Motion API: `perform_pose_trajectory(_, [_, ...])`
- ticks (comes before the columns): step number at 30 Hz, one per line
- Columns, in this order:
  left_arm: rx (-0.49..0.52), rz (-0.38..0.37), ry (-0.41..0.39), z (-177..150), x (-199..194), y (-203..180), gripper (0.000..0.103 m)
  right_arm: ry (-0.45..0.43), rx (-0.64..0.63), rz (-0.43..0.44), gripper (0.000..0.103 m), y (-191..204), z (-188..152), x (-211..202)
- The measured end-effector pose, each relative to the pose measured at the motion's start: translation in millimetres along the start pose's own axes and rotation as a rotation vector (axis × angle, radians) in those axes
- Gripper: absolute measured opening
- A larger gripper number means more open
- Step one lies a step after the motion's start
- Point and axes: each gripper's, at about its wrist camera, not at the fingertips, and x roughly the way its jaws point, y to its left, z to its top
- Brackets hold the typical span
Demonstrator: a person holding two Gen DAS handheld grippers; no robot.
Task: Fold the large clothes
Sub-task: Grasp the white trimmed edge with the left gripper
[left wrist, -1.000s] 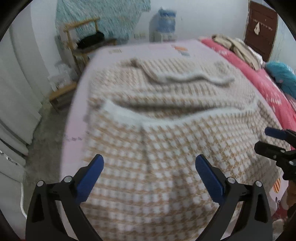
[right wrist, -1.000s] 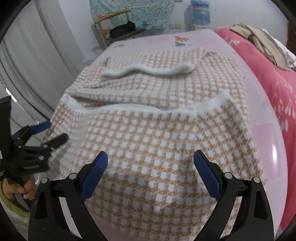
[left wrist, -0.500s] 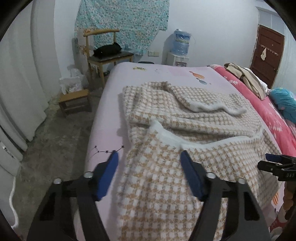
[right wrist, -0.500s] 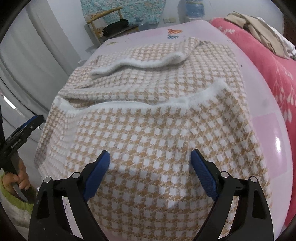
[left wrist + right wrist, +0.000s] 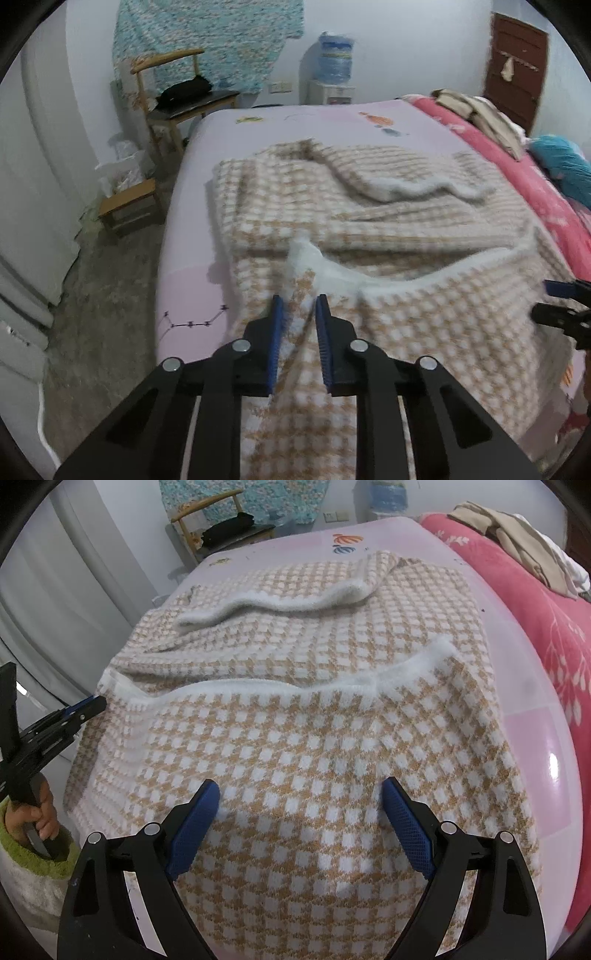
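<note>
Two claws: left gripper [image 5: 298,301] closing on sweater [image 5: 314,738] corner fold; right gripper [image 5: 301,794] wide, empty. Risk: thin bite slips; one-sided lift skews fold.

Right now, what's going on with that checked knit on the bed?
A person is folding a large tan-and-white checked knit garment spread on the pink bed. The left claw is closing on a bunched fold near the garment's fuzzy white hem, cloth between its pads. The right claw hovers wide open over the near part, gripping nothing.
</note>
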Motion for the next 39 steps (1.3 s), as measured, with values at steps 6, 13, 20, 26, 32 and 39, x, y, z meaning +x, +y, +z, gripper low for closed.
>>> perform_pose_trajectory(6, [0.016,-0.012,0.016,-3,0,-5,0.018,-0.001,-0.002,0.002,0.085,-1,0,0])
perform_pose_trajectory(13, [-0.062,-0.03,0.058,9,17,14,0.018,-0.002,-0.001,-0.001,0.085,0,-2,1])
perform_pose_trajectory(20, [-0.096,-0.07,0.092,18,29,22,0.018,-0.002,-0.002,-0.003,0.085,1,-2,1])
perform_pose_trajectory(26, [-0.101,-0.056,0.142,17,35,18,0.019,-0.001,0.002,0.006,0.085,1,-3,0])
perform_pose_trajectory(32, [-0.022,0.027,0.193,3,35,3,0.028,-0.052,0.016,0.062,0.085,-19,-9,-28])
perform_pose_trajectory(39, [-0.003,0.085,0.178,-1,34,-5,0.028,-0.12,0.055,0.0,0.075,-62,7,-53])
